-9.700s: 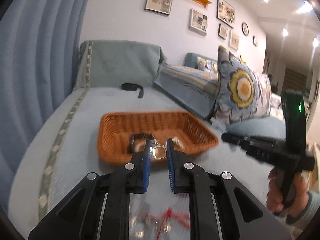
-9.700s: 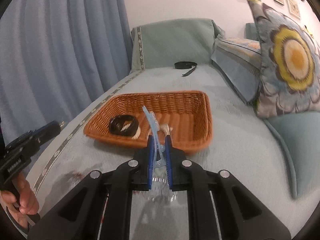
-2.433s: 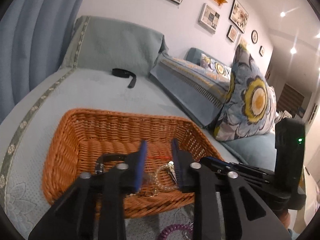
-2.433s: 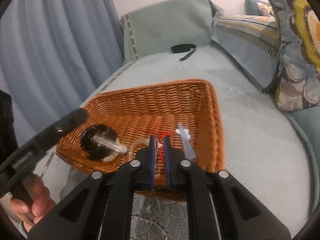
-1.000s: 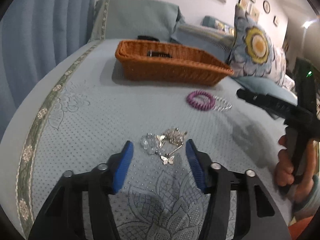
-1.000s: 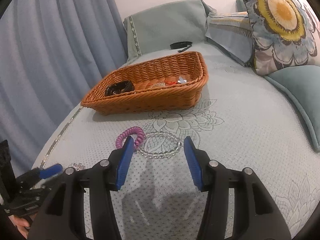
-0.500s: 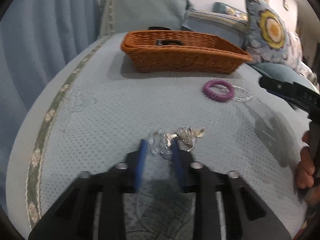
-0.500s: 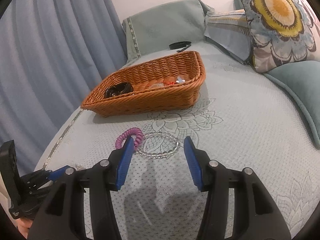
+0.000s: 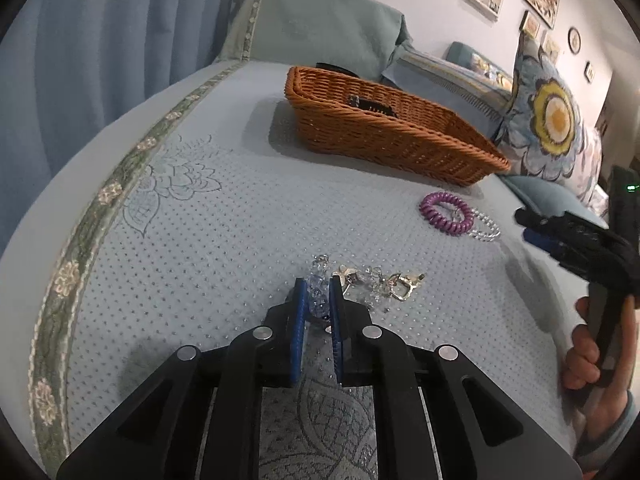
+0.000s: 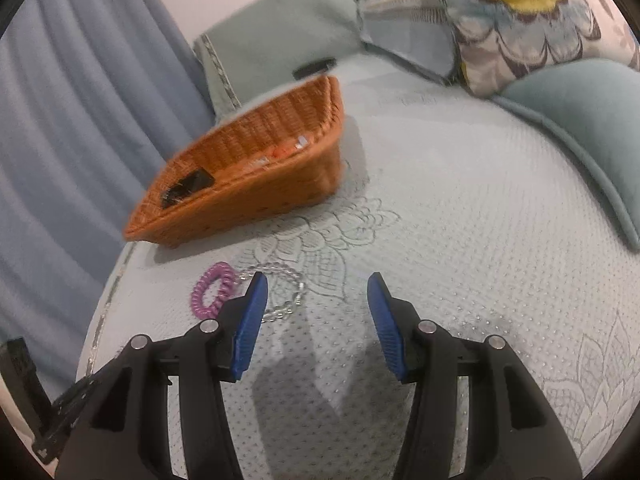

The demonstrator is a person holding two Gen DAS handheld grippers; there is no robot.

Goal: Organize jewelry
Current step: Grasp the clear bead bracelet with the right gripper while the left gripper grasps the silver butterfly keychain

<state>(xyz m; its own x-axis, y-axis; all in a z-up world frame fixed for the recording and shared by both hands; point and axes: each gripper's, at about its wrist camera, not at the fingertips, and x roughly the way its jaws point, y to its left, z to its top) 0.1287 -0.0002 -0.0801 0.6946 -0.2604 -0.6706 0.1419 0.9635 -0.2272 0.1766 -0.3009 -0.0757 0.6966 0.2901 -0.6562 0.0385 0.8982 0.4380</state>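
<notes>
Left gripper: its blue pads are pressed close on a clear bead piece that lies on the sofa cover; the jaws stand narrow, with the beads between them.
Bead piece: it belongs to a small heap with a gold clasp, just beside the right pad.
Right gripper: its jaws stand wide, with nothing between them; it hangs above the cover, near the two bracelets.
Purple coil bracelet: flat on the cover, touching the clear bead bracelet.
Clear bead bracelet: partly hidden behind the left pad of the right gripper.
Wicker basket: behind the bracelets, well apart from the heap; a black item and some small pieces lie inside.
Flower cushion: to the right of the basket.
</notes>
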